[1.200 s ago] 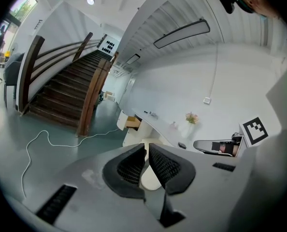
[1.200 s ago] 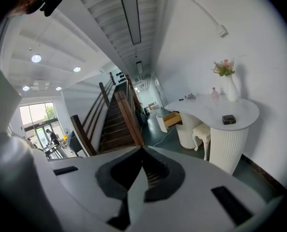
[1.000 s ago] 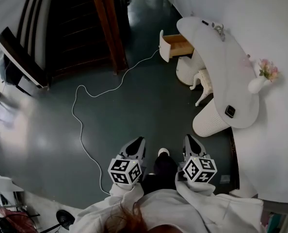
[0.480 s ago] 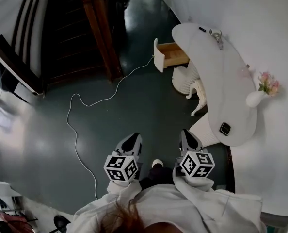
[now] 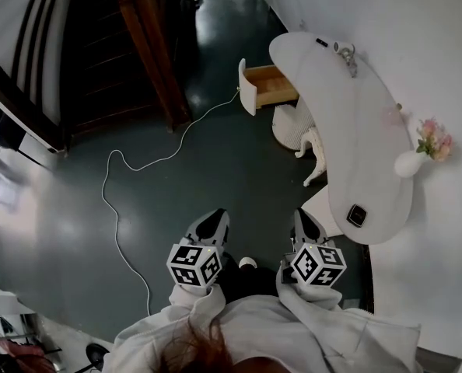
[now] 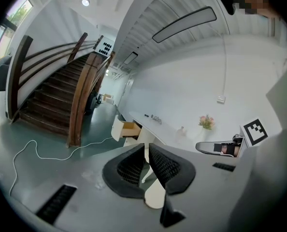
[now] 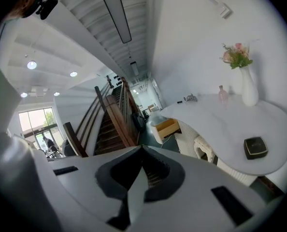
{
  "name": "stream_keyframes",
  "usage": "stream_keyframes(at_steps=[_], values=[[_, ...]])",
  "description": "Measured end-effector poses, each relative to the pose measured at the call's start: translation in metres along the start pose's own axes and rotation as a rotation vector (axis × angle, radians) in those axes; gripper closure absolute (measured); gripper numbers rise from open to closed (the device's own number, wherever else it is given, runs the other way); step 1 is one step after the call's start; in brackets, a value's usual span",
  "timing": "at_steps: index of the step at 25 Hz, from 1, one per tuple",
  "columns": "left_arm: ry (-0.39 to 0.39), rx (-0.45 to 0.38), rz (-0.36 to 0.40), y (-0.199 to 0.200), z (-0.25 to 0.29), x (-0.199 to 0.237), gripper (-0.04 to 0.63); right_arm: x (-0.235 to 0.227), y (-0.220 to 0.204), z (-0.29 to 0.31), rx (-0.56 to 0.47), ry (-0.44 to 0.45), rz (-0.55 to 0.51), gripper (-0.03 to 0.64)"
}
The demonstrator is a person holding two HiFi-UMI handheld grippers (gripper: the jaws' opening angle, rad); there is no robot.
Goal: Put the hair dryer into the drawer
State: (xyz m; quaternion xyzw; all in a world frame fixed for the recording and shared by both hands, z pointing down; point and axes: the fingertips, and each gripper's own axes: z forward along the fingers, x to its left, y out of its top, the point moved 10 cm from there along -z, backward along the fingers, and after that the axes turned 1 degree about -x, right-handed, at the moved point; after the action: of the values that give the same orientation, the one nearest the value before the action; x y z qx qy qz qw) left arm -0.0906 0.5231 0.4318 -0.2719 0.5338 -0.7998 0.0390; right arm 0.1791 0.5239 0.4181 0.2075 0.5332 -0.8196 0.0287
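Hanging side by side at 6 o'clock in the head view, the left gripper [image 5: 218,217] and right gripper [image 5: 302,215] both have their jaws closed together with nothing between them (each gripper's own view shows only floor and furniture past the tips). The main risk, I judge, is on the way in: a white cable [image 5: 127,158] snakes over the dark floor from 9 o'clock up to the open drawer [image 5: 267,86] at 12 o'clock, and a foot could catch it. The drawer front juts out beside a wicker stool [image 5: 290,121], so a hasty reach could bump either one. A vase [image 5: 412,162] stands on the desk [image 5: 371,130] at 3 o'clock, where a sleeve might knock it. Closed jaws arriving at a smooth, rounded body would also push it instead of taking it. What looks like the dryer [image 5: 345,53] lies on the desk's far end, at about 1 o'clock from the grippers and well apart from both, just beyond the drawer.
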Motion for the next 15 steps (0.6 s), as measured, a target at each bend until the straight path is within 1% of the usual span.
stream_keyframes(at_steps=[5,10,15], values=[[-0.009,0.029,0.016,0.001,0.008,-0.006,0.558,-0.012,-0.006,0.001,0.024,-0.001,0.039,0.568],[-0.007,0.048,0.016,0.004,0.014,-0.006,0.558,-0.013,-0.007,0.003,0.036,0.004,0.052,0.567],[-0.016,0.069,0.020,0.004,0.027,-0.006,0.558,-0.022,-0.004,0.009,0.041,-0.016,0.072,0.566]])
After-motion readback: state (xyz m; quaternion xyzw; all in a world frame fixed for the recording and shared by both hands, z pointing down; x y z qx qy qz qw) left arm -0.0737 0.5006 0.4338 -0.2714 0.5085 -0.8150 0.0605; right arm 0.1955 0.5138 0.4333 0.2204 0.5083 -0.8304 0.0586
